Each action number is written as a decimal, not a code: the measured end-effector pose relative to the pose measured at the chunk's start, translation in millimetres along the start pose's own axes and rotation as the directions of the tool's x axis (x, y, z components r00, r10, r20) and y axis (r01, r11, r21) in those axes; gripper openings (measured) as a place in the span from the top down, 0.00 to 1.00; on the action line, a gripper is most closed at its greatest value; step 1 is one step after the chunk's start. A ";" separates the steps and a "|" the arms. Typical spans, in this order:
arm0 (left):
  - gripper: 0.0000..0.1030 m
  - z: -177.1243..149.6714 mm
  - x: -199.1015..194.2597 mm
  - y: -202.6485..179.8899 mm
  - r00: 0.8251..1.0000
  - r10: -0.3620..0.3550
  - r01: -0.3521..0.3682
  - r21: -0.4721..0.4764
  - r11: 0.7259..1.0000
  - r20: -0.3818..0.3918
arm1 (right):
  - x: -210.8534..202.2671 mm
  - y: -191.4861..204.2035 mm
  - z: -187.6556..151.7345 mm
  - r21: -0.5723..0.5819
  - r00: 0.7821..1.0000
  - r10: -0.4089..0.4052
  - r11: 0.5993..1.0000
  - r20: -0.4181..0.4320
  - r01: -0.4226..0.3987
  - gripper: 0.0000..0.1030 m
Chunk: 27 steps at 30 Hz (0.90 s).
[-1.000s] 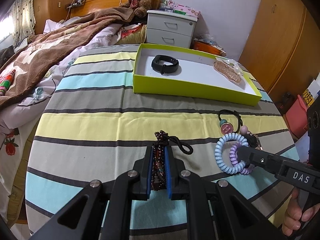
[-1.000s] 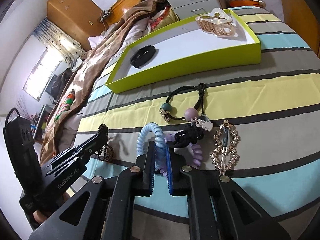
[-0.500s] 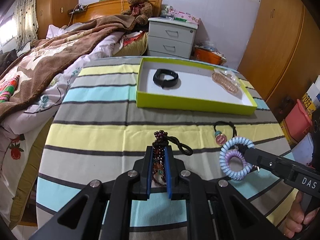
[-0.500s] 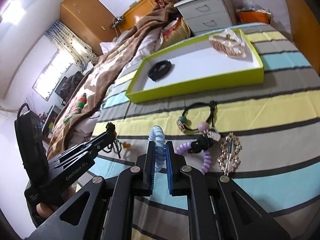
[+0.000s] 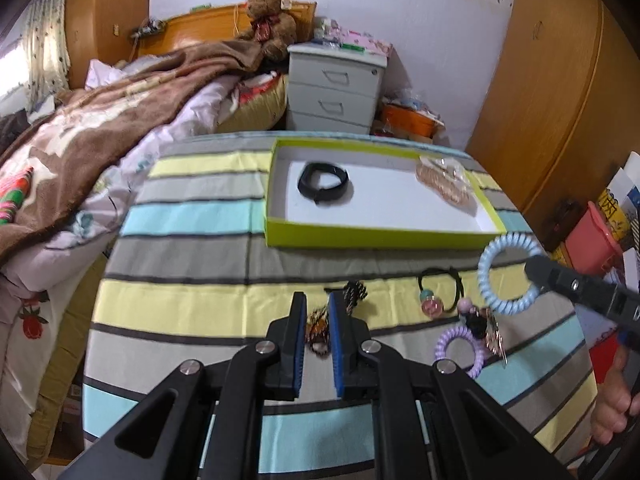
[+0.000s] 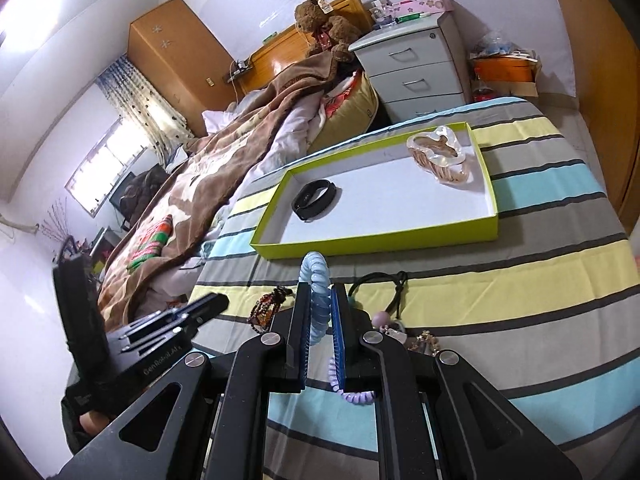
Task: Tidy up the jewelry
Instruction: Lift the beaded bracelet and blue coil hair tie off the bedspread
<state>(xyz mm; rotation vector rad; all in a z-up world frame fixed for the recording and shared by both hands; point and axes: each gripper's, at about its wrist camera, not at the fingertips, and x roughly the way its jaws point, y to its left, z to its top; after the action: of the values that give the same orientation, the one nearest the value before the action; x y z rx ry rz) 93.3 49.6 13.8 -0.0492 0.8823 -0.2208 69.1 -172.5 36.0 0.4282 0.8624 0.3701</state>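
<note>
My right gripper (image 6: 320,300) is shut on a light blue spiral hair tie (image 6: 316,280) and holds it above the striped table; the tie also shows in the left wrist view (image 5: 508,272). My left gripper (image 5: 317,312) is open, raised over a dark beaded bracelet (image 5: 320,328) that lies on the cloth, also visible in the right wrist view (image 6: 266,308). A lime-green tray (image 5: 380,236) at the far side holds a black band (image 5: 324,182) and a translucent hair claw (image 5: 442,180).
On the cloth lie a purple spiral tie (image 5: 460,346), a black elastic with beads (image 5: 438,292) and a gold clip (image 5: 496,336). A bed with a brown blanket (image 5: 100,140) borders the table's left. A grey nightstand (image 5: 336,92) stands behind.
My left gripper has opened, let the beaded bracelet drop onto the cloth, and risen. My right gripper has lifted the blue spiral tie up off the table, toward the tray.
</note>
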 end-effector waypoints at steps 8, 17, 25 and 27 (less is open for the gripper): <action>0.78 -6.8 29.4 -0.7 0.995 -0.056 0.054 -0.027 0.998 -0.077 | -0.8 -6.0 0.4 0.007 1.000 -0.008 1.000 0.002 0.008 0.90; 0.52 -1.8 45.7 -27.4 0.988 -0.114 0.119 0.047 0.992 -0.103 | 1.8 -7.7 3.3 0.006 1.000 -0.018 1.000 0.003 0.018 0.90; 0.55 -2.7 63.1 -36.2 0.989 -0.054 0.066 0.081 0.995 -0.140 | 2.5 -8.4 5.2 0.006 1.000 -0.024 1.000 0.004 0.024 0.90; 0.66 -2.8 63.7 -38.0 0.991 -0.016 0.030 0.105 0.994 -0.135 | 2.6 -8.5 5.3 0.004 1.000 -0.025 1.000 0.005 0.025 0.90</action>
<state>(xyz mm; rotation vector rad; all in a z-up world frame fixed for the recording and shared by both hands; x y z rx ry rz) 123.7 -0.7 -31.3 0.0555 1.0031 -0.2954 76.0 -179.6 33.1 0.4213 0.8631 0.3441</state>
